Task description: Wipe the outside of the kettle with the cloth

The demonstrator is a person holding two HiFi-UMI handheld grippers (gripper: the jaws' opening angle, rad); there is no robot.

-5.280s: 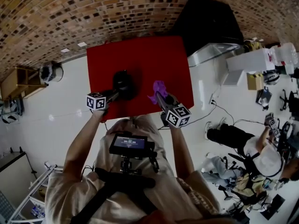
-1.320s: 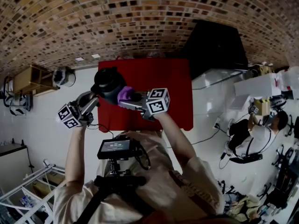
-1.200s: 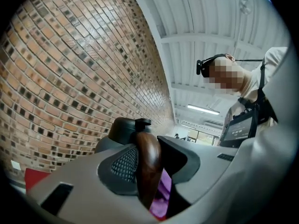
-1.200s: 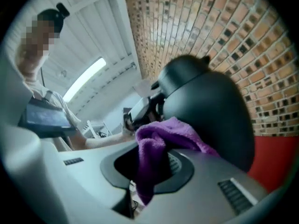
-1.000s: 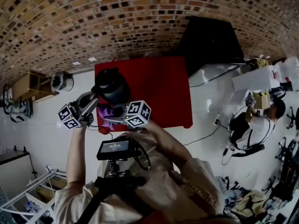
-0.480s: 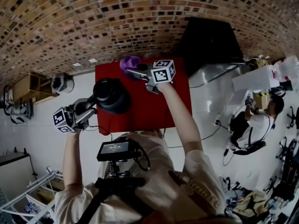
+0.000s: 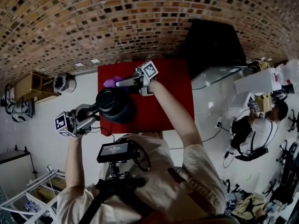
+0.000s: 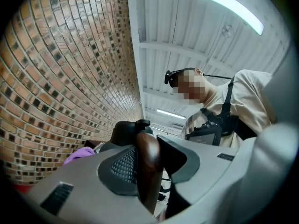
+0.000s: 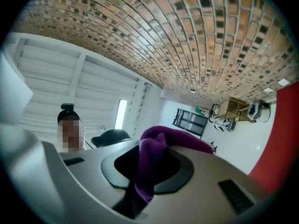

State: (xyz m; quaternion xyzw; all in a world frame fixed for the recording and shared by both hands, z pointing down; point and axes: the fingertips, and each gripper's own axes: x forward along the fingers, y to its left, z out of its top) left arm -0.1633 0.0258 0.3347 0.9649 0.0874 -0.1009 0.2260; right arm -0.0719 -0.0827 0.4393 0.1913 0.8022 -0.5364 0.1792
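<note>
The black kettle (image 7: 116,105) was held up in the air over the near-left part of the red table (image 7: 170,97), not set down on anything. Its brown handle (image 8: 148,164) was clamped between the jaws of the left gripper (image 7: 93,110), which were brought nearly together, with just the handle's thickness left between them. The purple cloth (image 7: 111,82) was seen right by the kettle's far side. Whether it was actually touching couldn't be made out from the head view, tbh. A fold of it was pinched tight in the right gripper (image 7: 120,82), jaws shut on the fabric and the rest bunched up over the tips. A brick wall (image 7: 93,22) was seen behind the table, and a big black block (image 7: 212,43) at its far-right corner. Off to the right, another person (image 7: 254,129) was seen on the white floor (image 7: 46,148).
</note>
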